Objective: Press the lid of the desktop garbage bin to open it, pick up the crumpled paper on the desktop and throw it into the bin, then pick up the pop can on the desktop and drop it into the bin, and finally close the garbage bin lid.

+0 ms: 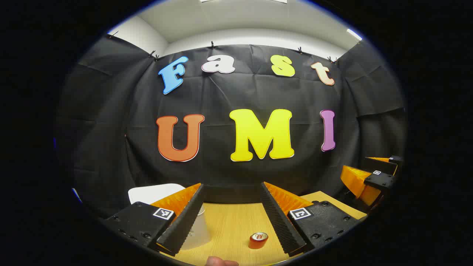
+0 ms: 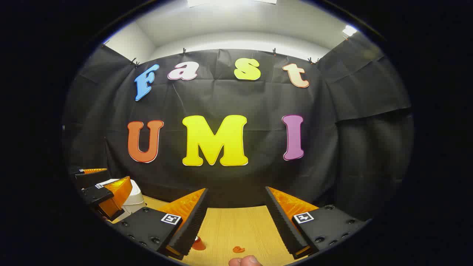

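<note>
The pop can [image 1: 258, 240] stands upright on the counter [image 1: 229, 225], near the white bin [image 1: 155, 193]; likely light, thin-walled and slick, best taken across its middle. The left gripper [image 1: 232, 218] and right gripper [image 2: 236, 221] hang spread wide, holding nothing

My working surface is a light wooden table [image 1: 229, 225] with a fine straight grain, butting against the booth's wall at its far edge. In my left gripper view, a can [image 1: 258, 240] stands upright on it toward the near edge, and a white bin [image 1: 196, 231] stands well apart from the can, nearer the wall, its lid raised. In my right gripper view, a small orange scrap [image 2: 238, 249] lies on the tabletop near the front; I cannot tell what it is.
</note>
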The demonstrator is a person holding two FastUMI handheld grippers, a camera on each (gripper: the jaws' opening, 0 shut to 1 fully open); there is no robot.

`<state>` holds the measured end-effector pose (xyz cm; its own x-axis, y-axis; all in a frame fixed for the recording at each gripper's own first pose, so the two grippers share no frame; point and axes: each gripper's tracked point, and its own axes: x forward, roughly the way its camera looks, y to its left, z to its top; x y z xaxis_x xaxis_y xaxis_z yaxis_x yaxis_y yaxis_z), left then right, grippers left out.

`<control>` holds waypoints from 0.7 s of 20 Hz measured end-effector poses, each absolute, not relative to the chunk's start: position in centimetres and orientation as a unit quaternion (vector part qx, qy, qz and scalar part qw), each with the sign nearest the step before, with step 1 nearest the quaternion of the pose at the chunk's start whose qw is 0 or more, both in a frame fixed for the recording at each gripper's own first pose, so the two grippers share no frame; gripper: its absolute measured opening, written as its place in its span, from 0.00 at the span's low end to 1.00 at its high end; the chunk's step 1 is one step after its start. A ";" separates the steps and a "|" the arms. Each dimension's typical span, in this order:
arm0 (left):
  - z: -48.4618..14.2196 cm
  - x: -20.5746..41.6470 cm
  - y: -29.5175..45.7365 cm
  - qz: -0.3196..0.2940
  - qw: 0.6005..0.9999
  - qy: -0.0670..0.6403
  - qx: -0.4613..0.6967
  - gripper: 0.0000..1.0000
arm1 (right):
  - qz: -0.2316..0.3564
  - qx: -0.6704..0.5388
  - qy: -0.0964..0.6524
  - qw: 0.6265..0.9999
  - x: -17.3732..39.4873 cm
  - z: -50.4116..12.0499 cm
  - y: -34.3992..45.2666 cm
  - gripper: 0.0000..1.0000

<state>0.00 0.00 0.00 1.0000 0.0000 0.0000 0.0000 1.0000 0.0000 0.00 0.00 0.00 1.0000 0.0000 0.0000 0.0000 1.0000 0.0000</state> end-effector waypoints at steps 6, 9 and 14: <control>0.2 0.1 -0.4 0.003 1.000 -0.002 0.003 0.98 | -0.008 0.006 0.003 1.000 0.2 -0.3 -0.8 0.94; 0.0 0.4 -0.7 0.002 1.000 0.001 0.003 0.98 | -0.009 0.004 0.003 1.000 0.2 -0.5 -1.1 0.94; -0.2 0.9 -1.2 -0.001 1.000 0.010 0.004 0.98 | -0.010 0.005 0.007 1.000 0.7 -0.7 -1.4 0.94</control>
